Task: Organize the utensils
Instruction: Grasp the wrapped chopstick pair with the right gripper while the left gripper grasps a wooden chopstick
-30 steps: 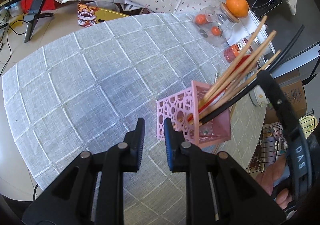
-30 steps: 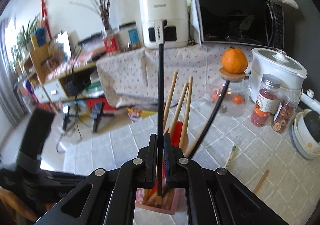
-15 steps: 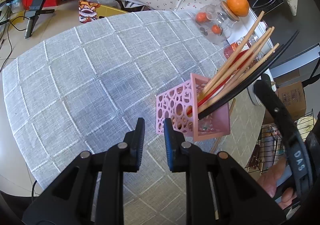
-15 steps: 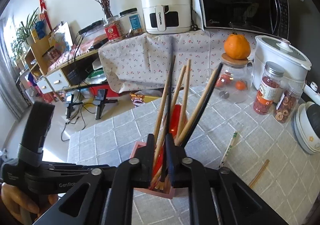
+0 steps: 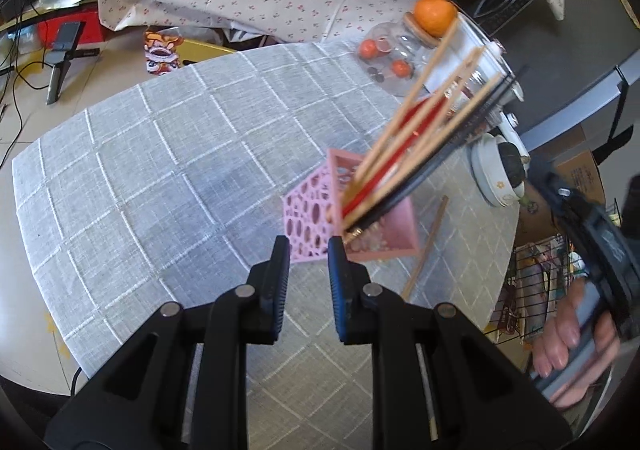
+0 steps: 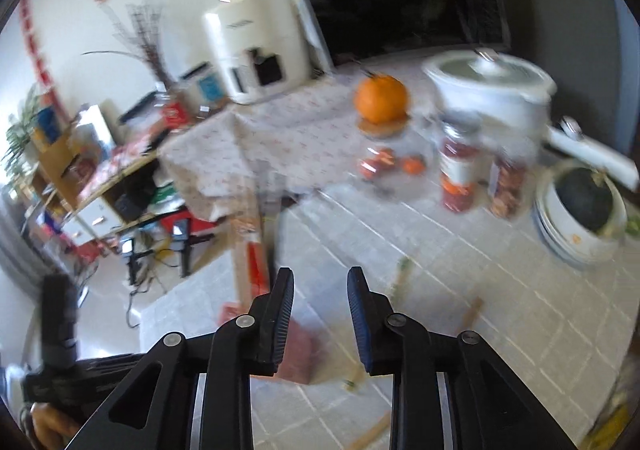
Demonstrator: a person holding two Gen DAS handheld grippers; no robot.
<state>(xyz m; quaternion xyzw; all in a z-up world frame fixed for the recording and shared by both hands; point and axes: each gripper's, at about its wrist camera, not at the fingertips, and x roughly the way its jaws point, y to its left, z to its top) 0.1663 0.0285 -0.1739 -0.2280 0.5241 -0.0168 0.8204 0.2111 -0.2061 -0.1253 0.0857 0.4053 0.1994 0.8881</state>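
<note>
On the checked tabletop [image 5: 168,178], just beyond the empty, slightly parted left hand-held gripper [image 5: 308,254], stands the pink holder [image 5: 308,210] bristling with chopsticks [image 5: 416,130], while the right hand-held gripper [image 6: 319,284] gapes empty.

Pink perforated holder [image 5: 310,210], tan, red and black chopsticks [image 5: 416,130], grey white-checked tablecloth [image 5: 160,170]
</note>
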